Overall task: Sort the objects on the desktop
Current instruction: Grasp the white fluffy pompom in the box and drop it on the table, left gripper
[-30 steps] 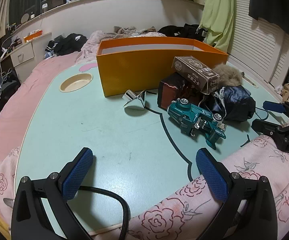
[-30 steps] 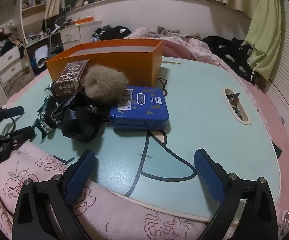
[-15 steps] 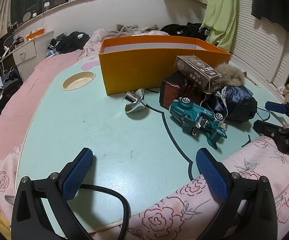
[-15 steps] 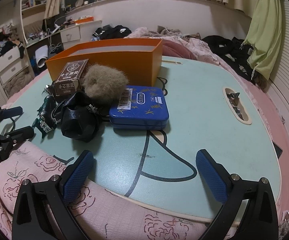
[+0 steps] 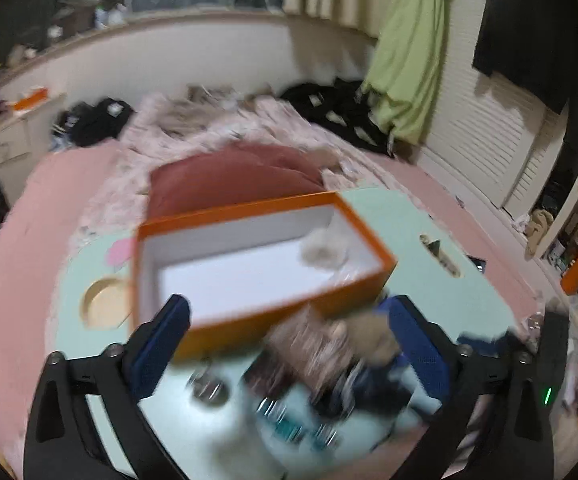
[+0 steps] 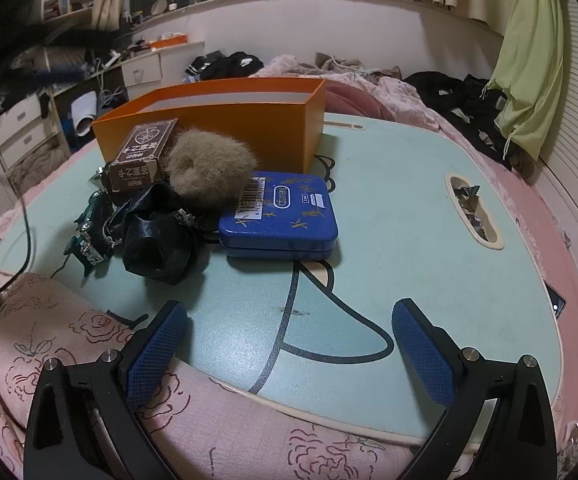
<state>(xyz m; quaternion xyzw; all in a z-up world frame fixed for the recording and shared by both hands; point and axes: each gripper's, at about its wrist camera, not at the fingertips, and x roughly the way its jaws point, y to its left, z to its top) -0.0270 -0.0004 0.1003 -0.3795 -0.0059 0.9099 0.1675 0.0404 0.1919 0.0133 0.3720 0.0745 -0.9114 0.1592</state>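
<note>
Clutter sits bunched on the left half of the mint-green lap table [image 6: 429,248], which rests on a pink rose-print blanket [image 6: 69,352]. Going left to right in the right wrist view: a teal toy car [image 6: 89,228] lies at the far left of the pile, touching a crumpled black bag [image 6: 157,236]. Behind them a brown printed carton [image 6: 139,156] leans against the orange box [image 6: 217,120], which stands open-topped at the back. A tan fluffy pom-pom [image 6: 207,168] sits just right of the carton, touching the box's front wall. Next comes a blue tin [image 6: 281,214], flat on the table. Further right, a slot in the tabletop [image 6: 473,210] holds crumpled wrappers.

The right gripper [image 6: 289,340] hangs over the table's near edge, jaws wide apart with nothing between them.

The left wrist view is badly blurred. The left gripper [image 5: 289,344] looks down into the orange box [image 5: 265,256], whose white inside holds 1 pale fluffy lump [image 5: 323,250] at its right end. Its jaws are closing, nothing between them.
</note>
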